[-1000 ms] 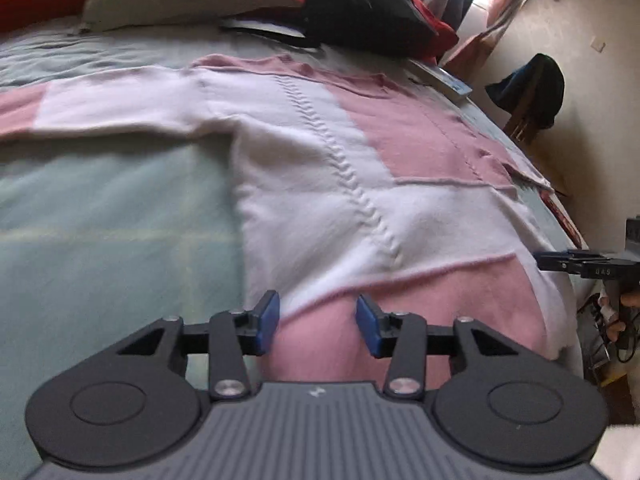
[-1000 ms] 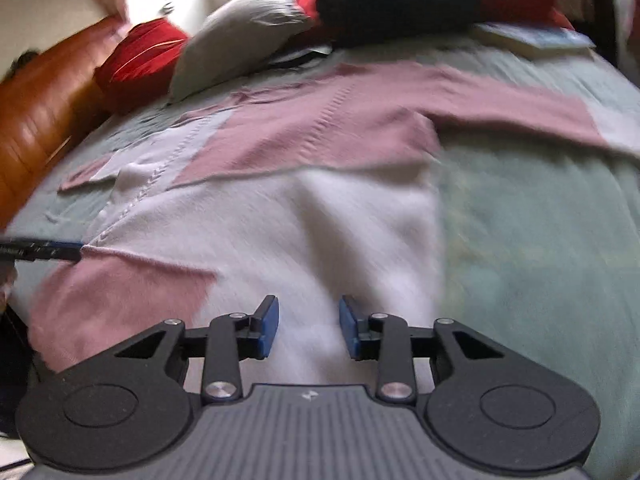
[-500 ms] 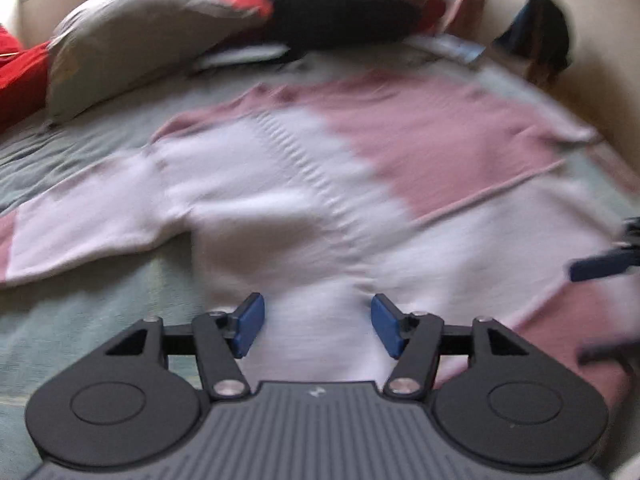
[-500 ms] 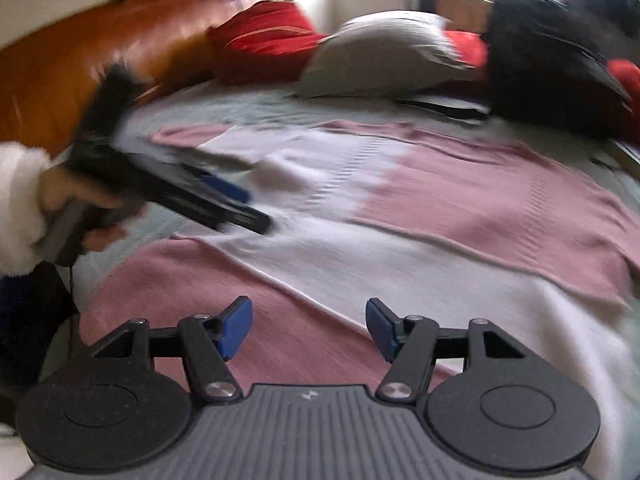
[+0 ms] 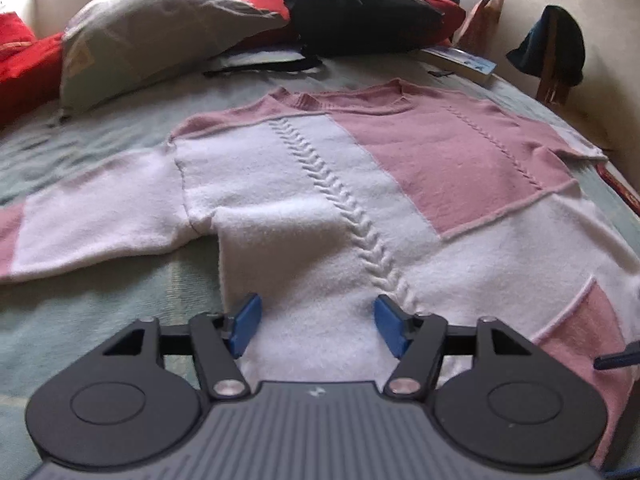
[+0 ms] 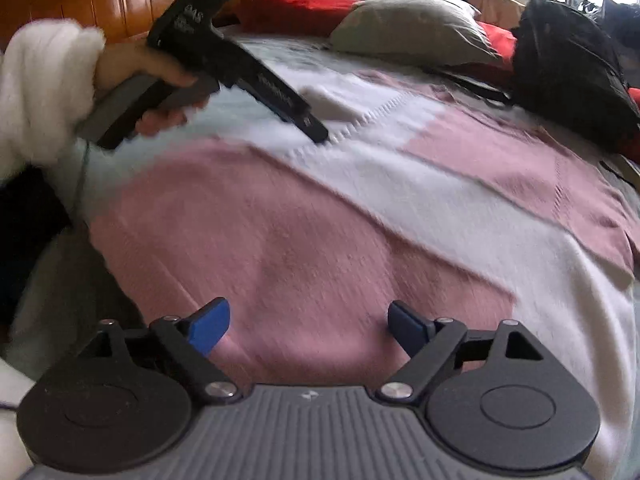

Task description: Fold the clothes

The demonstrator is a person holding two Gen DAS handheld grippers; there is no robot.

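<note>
My left claw point(image 5: 318, 328) and right claw point(image 6: 308, 326) have just been opening, nothing between them. Both hang released over the pink and white knitted sweater point(image 5: 360, 200), spread flat on the pale green bed point(image 5: 100, 300).

I see the pink-and-white patchwork sweater point(image 5: 360, 184) lying flat and unfolded on the pale green bedspread point(image 5: 100, 312), neckline toward the grey pillow point(image 5: 160, 28), one sleeve spread out sideways, a cable-knit line running down its body.

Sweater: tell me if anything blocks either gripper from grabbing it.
Nothing visible does. The sweater lies spread flat on the bed, with the open left gripper and open right gripper right over its lower part, nothing between.
</note>
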